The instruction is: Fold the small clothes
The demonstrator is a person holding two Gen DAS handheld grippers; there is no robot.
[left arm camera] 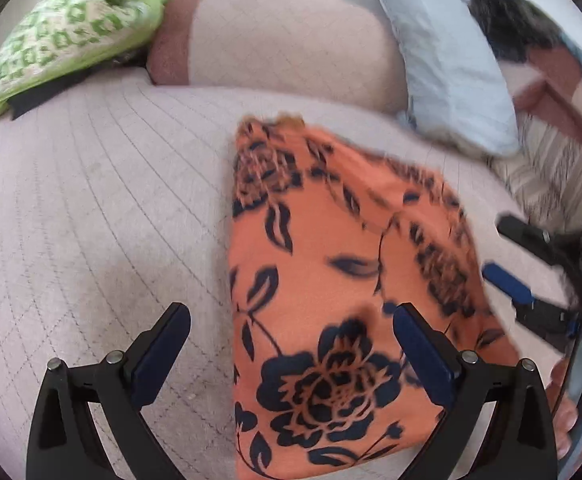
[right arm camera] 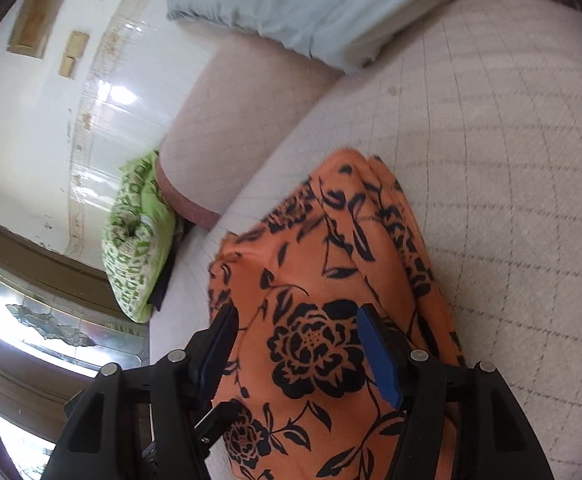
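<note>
An orange cloth with a dark floral print (left arm camera: 331, 280) lies folded on the pale quilted bed cover (left arm camera: 91, 220). My left gripper (left arm camera: 291, 320) hovers over its near end with the jaws wide open, nothing pinched; its right finger (left arm camera: 423, 352) stands over the cloth and its left finger over bare cover. My right gripper (left arm camera: 497, 246) shows at the cloth's right edge, jaws apart. In the right wrist view, the right gripper (right arm camera: 297, 328) is open above the orange cloth (right arm camera: 331, 280), which lies flat beneath and between the fingers without being squeezed.
A green patterned pillow (left arm camera: 67, 32), a pink bolster (left arm camera: 275, 40) and a light blue pillow (left arm camera: 451, 72) line the far side of the bed. Striped fabric (left arm camera: 559, 176) lies at the right. A hand (left arm camera: 571, 412) holds the right gripper. A tiled wall (right arm camera: 51, 120) stands beyond.
</note>
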